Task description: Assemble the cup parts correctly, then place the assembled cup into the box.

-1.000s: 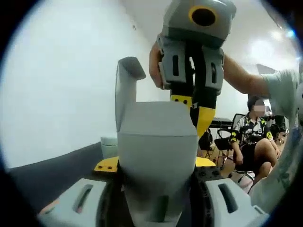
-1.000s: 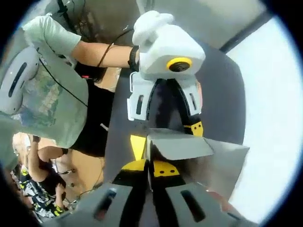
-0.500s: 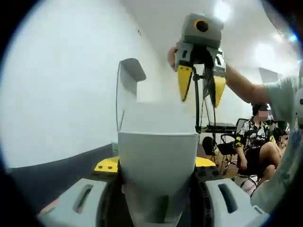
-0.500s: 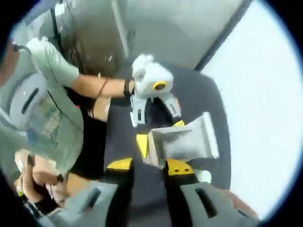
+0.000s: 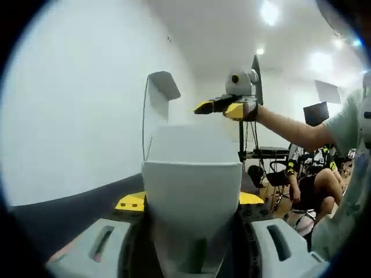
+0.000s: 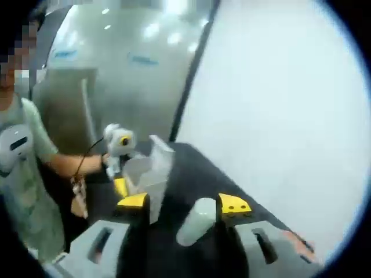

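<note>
White wall behind, left claw (image 5: pixel 190 204) clamping grey box (image 5: pixel 191 174), right claw (image 6: pixel 183 204) spread above cup (image 6: pixel 195 223)

The right claw (image 5: pixel 219 106) has let go of the box (image 5: pixel 191 174) (jaws now apart).

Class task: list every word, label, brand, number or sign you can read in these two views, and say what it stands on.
None can be read: the grey box, the pale cup and both grippers bear no visible lettering. Print on the person's shirt: too blurred to read.
</note>
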Motion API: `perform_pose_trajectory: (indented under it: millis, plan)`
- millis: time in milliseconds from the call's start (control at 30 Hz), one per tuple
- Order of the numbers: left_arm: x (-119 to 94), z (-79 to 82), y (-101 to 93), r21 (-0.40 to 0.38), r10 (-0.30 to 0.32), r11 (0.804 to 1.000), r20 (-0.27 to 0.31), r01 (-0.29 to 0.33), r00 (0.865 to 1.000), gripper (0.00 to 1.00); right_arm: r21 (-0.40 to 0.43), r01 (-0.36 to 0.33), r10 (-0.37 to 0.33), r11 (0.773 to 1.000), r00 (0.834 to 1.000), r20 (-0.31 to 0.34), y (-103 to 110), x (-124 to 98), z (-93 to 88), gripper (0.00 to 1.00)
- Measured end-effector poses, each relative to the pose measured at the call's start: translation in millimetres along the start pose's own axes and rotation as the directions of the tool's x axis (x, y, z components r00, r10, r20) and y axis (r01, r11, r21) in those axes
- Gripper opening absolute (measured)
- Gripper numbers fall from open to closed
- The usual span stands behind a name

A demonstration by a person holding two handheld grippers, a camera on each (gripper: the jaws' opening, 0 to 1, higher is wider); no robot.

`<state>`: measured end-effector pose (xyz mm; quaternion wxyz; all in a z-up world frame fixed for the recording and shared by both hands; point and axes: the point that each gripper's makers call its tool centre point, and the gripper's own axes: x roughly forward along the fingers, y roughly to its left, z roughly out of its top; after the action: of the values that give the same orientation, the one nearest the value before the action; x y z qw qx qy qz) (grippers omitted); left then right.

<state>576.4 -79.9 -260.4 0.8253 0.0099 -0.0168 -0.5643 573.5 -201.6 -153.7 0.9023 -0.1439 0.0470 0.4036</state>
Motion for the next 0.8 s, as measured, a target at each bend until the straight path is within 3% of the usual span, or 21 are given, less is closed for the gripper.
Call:
perform_pose_trajectory:
  millis: [67,133,233,367,500,633,800]
  plan:
    - [2,-12.2,0.1,0.024,0.006,1.0,-0.047,-0.005,0.999,0.51,0.094,0.082,-0.088,0.992,0.994,0.065,-16,7,-15.8,0.44]
    - [1,-7.8,-2.6,0.017,-0.005,1.0,-0.017,0.006,1.0,0.51,0.163,0.081,-0.095,0.983,0.992,0.084,-17,15,-31.6,0.48]
    - [0,-9.3,-3.3,0.017,-0.015,1.0,-0.031,0.015,0.999,0.51,0.239,0.11,-0.139,0.965,0.984,0.107,-22,31,-58.0,0.54]
    - [-3,-10.9,0.8,-0.01,-0.017,1.0,-0.014,0.016,1.0,0.51,0.306,0.13,-0.182,0.943,0.972,0.15,-32,52,-71.8,0.59]
    - [-4,-11.3,1.6,-0.021,-0.015,1.0,-0.005,0.015,1.0,0.51,0.325,0.141,-0.2,0.935,0.967,0.157,-37,71,-75.8,0.63]
    - [-4,-11.0,3.2,-0.029,-0.015,0.999,0.0,0.015,1.0,0.51,0.299,0.144,-0.195,0.943,0.969,0.149,-34,93,-84.8,0.7]
    - [-4,-11.0,3.7,-0.031,-0.016,0.999,0.001,0.016,1.0,0.51,0.315,0.188,-0.235,0.93,0.965,0.118,-41,106,-99.5,0.61]
